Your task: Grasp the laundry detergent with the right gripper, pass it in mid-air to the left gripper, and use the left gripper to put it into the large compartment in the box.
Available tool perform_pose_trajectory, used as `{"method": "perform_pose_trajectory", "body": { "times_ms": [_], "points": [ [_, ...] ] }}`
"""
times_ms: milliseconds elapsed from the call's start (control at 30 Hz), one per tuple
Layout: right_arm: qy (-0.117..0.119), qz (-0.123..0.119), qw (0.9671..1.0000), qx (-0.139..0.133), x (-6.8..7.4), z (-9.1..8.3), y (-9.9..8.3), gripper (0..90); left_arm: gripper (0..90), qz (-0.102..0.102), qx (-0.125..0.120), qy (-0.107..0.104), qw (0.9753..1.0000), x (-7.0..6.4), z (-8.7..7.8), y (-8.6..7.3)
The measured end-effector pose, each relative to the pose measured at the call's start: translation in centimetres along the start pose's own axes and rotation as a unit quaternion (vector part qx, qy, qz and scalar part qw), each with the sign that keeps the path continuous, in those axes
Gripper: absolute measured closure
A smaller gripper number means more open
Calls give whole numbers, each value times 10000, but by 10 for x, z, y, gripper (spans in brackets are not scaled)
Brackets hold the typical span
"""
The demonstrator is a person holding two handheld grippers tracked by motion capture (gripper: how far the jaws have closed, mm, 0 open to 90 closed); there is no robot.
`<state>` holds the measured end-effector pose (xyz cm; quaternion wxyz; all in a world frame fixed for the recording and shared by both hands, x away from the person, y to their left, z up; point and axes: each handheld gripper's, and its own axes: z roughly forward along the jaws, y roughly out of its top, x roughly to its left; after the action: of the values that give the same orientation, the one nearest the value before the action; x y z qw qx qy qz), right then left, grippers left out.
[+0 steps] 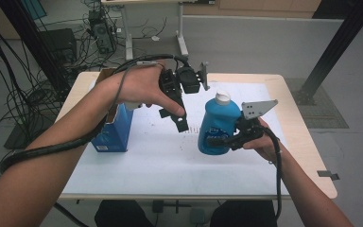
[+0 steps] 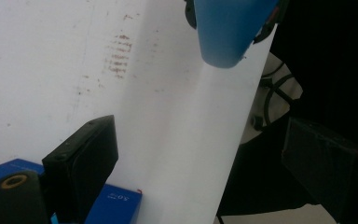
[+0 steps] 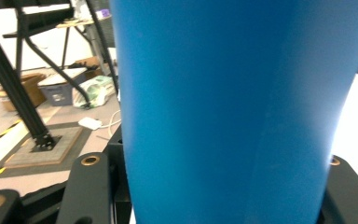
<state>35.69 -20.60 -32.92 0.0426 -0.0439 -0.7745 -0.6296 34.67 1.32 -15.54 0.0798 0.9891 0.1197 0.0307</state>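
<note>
A blue detergent bottle with a white cap stands upright at the table's middle right. My right gripper is shut on its lower body from the right. In the right gripper view the bottle sits between both black jaws. My left gripper hangs above the table just left of the bottle, jaws pointing down and open with nothing between them. In the left gripper view the left gripper stands wide apart over the white sheet, and the bottle's base shows at the top. I cannot tell whether the base touches the table.
An open blue carton stands at the table's left, under my left forearm; its corner shows beside the left jaw. A white sheet covers the wooden table. Cables, a desk frame and a black post lie beyond the table.
</note>
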Motion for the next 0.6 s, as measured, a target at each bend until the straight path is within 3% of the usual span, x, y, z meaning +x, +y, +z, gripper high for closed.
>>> {"method": "perform_pose_trajectory", "body": {
  "times_ms": [600],
  "points": [
    [318,-197,9992,141,7,22,9,421,116,209,-183,-63,9996,-6,-1,14]
  ]
}}
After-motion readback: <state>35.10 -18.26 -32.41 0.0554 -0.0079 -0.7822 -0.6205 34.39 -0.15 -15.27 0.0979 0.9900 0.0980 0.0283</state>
